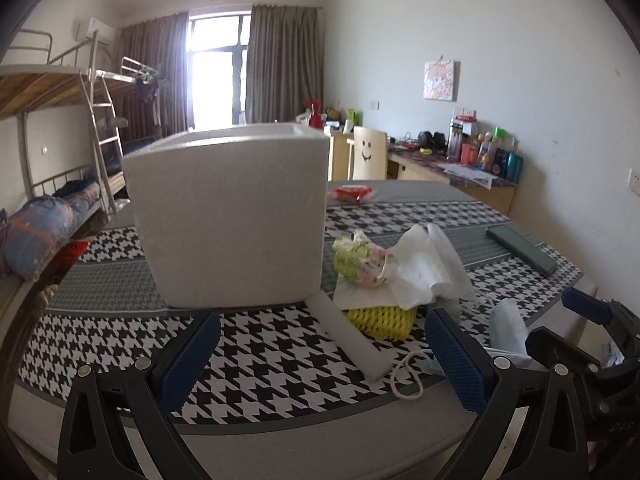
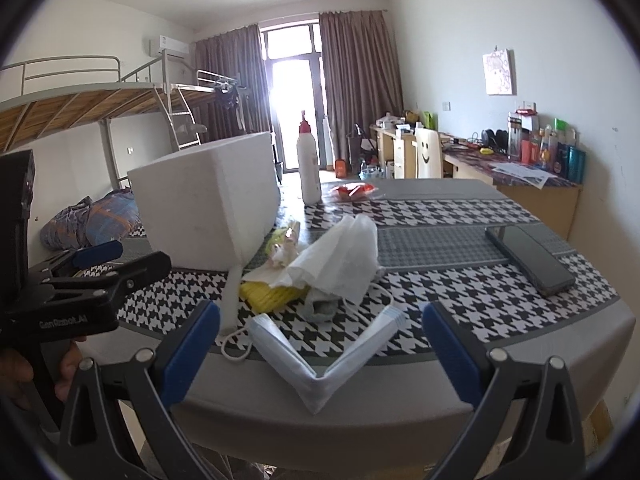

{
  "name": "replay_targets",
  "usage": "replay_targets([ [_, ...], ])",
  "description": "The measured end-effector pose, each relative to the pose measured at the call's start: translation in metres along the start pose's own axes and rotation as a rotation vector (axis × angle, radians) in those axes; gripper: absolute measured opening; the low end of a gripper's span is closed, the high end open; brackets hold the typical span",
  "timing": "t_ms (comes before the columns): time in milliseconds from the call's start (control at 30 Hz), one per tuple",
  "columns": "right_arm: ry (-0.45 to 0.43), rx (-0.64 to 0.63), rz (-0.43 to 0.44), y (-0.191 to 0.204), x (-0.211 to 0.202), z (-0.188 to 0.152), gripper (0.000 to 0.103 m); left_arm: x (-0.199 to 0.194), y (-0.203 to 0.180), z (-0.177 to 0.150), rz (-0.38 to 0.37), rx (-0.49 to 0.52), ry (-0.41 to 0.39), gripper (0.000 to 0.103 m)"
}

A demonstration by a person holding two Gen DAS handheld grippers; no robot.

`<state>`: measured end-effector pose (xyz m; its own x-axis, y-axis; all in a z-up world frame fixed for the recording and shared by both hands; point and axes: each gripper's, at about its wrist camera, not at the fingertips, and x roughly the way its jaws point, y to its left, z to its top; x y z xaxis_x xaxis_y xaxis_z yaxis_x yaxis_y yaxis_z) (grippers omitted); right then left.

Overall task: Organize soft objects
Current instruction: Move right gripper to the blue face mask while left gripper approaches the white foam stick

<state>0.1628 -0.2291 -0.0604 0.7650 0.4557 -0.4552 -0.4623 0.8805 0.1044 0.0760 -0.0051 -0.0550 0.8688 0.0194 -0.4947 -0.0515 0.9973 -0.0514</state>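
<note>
The left claw is open and empty, low over the near edge of the worktop. Dead ahead of it, slightly left, stands the foam box, open at the top; its inside is hidden from both views, so I cannot tell what it holds. Between this claw's fingers and running away to the left lies the foam tube, its long axis pointing toward the box's near right corner.

Ahead and right of the left claw is the soft pile: yellow net under tissue and a crumpled wrapper.

The right claw is open too, gripping nothing. The folded mask lies right between its fingers, its V-fold overhanging the worktop's edge toward the claw. The right claw looks nearer to it, so the mask is probably its pick. A phone lies well off to its right.
</note>
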Motion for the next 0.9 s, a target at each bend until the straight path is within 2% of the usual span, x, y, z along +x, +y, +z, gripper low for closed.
replay_targets([
  [233,0.021,0.006,-0.006,-0.002,0.005,-0.003,0.102,0.014,-0.002,-0.003,-0.01,-0.007,0.045,0.102],
  [767,0.058,0.031,-0.005,-0.012,0.009,-0.014,0.102,0.038,-0.015,-0.009,0.033,0.001,0.107,0.102],
  [900,0.072,0.044,-0.009,-0.017,0.012,-0.016,0.102,0.049,-0.016,-0.011,0.046,-0.008,0.135,0.097],
])
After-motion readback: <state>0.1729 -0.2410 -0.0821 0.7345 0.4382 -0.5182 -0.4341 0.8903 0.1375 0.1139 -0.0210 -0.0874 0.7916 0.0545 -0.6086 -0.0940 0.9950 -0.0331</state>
